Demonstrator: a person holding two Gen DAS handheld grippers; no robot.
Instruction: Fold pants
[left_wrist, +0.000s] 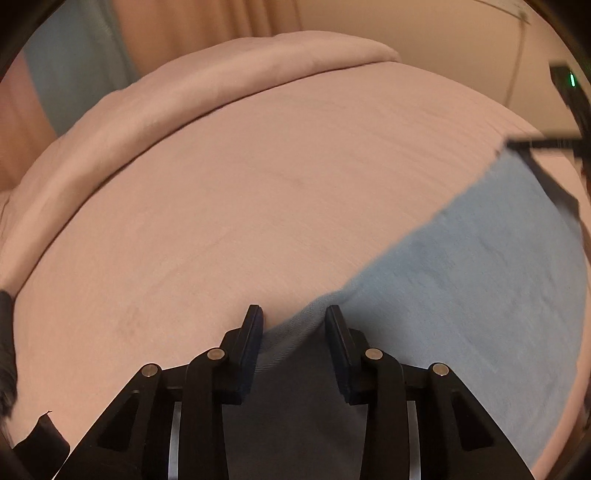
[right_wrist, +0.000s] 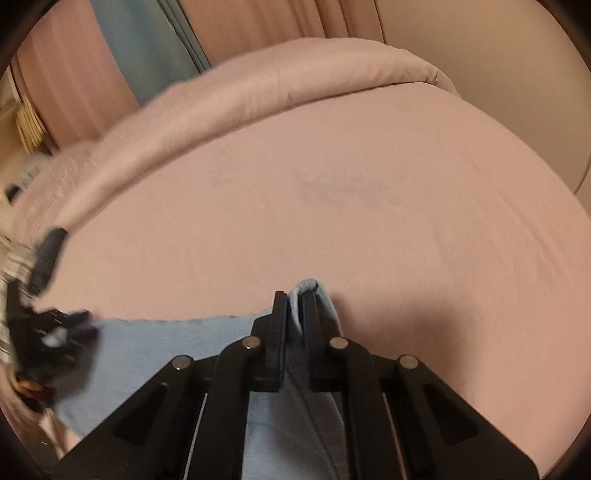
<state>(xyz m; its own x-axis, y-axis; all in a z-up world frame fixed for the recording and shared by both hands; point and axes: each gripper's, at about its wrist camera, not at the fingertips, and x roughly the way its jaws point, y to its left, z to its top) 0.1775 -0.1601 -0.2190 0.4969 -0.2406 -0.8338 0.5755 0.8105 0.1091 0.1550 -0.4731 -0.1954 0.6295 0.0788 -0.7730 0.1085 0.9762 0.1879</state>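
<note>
While the left wrist camera looks down its own fingers, you can see the left claw (left_wrist: 293, 314) sitting with its jaws spread fairly wide, and a corner of the light blue pants (left_wrist: 461, 280) pokes up into the gap between them. The fabric touches the inner face of the right-hand finger, but it doesn't look pinched, the fingers stand well apart with the cloth loose between. From there the pants stretch off to the right across the pink bed (left_wrist: 240, 206), up to where the right claw (left_wrist: 517, 146) shows as a dark blurry shape at the far edge of the cloth.

Over on the right wrist view it's a different story: the right claw (right_wrist: 294, 295) has its jaws nearly together and clamped on a bunched fold of the pants (right_wrist: 147, 343), with a little rolled hem sticking out just past the fingertips. The rest of the cloth runs left and down under the claw, lying flat on the bed (right_wrist: 332, 192). The left claw (right_wrist: 55, 336) is at the left edge of that view, blurry, right at the far corner of the fabric.

Behind the bed there's a rolled-up pink blanket (right_wrist: 295, 74) along the far edge, plus curtains (right_wrist: 258, 22) and a wicker basket (right_wrist: 31, 125) off to the left.
</note>
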